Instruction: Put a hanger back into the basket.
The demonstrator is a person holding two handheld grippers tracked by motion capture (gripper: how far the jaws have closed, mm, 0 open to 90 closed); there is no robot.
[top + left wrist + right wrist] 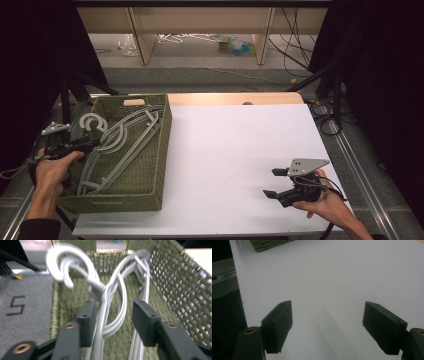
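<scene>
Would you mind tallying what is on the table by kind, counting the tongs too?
Green woven basket: 1
Bundle of grey clothes hangers in the basket: 1 bundle; I cannot separate them for an exact count, though two hooks show in the left gripper view
Handheld tongs: 2, left and right
Total: 4, counting the bundle as one

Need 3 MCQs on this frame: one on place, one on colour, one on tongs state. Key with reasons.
1. Where do the hangers lie?
A. on the white sheet
B. in the basket
C. on the floor

2. What colour is the basket?
A. green
B. red
C. blue

3. How do the left tongs stand?
A. shut on a hanger
B. open, astride a hanger neck
C. over bare table

Key: B, the grey hangers rest inside the woven walls; A, the weave is olive green; B, the jaws stand apart with the hanger neck between them. The right tongs are open over the white sheet.
</scene>
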